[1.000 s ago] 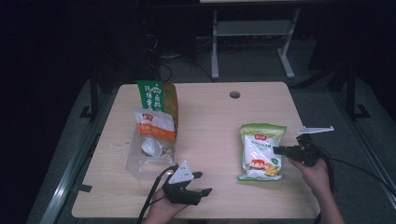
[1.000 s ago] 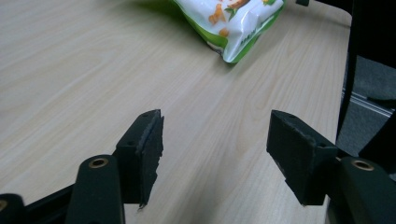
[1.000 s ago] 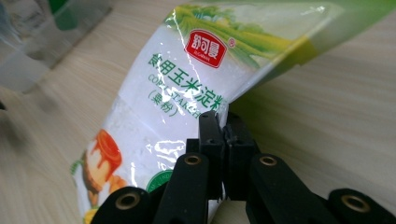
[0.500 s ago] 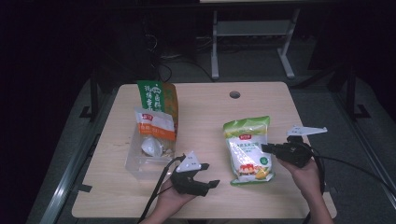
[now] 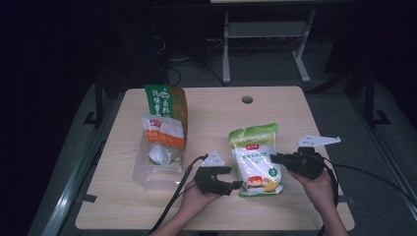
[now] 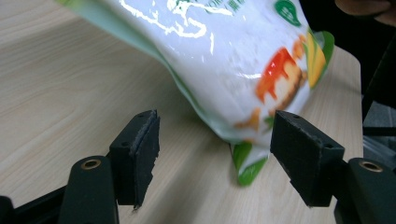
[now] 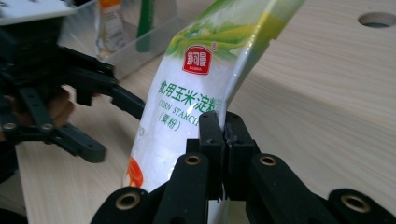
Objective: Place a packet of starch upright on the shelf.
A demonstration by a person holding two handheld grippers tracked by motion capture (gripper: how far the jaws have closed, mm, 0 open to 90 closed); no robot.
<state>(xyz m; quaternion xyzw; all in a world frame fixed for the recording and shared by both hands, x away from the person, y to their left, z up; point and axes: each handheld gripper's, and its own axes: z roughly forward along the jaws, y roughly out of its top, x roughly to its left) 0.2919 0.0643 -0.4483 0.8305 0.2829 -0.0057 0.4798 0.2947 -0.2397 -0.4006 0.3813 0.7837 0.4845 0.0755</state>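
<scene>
Holding the corn starch bag [image 5: 255,160] by its right edge, the right gripper [image 5: 275,158] has its fingers [image 7: 211,140] squeezed tight on the thin side seam. The bag sits near the front edge of the bench [image 5: 295,113], a bit right of the middle, between the two grippers. It is a soft white pouch with a green top, a small red badge, green writing and a picture of orange and yellow food at the bottom. In the left gripper view the bag looks tilted, with its lower green corner down on the wood and the rest lifted.

The left gripper [image 5: 235,184] is just left of the bag's bottom corner. Its fingers [image 6: 140,154] have just been opening a little and now stand wide apart, with the bag's bottom corner in the gap between them but not pressed by either pad.

Over by the left side of the bench is a clear box [image 5: 160,167] with a tall green and orange bag [image 5: 164,105] standing in it, a smaller white and orange packet [image 5: 162,130] and something round and pale that is too small to make out. The top of the corn starch bag is cut off in both gripper views, and its food picture is blurry in the left one. The person's arms are cut off at the bottom of the high view. The room behind the bench is very dark.
</scene>
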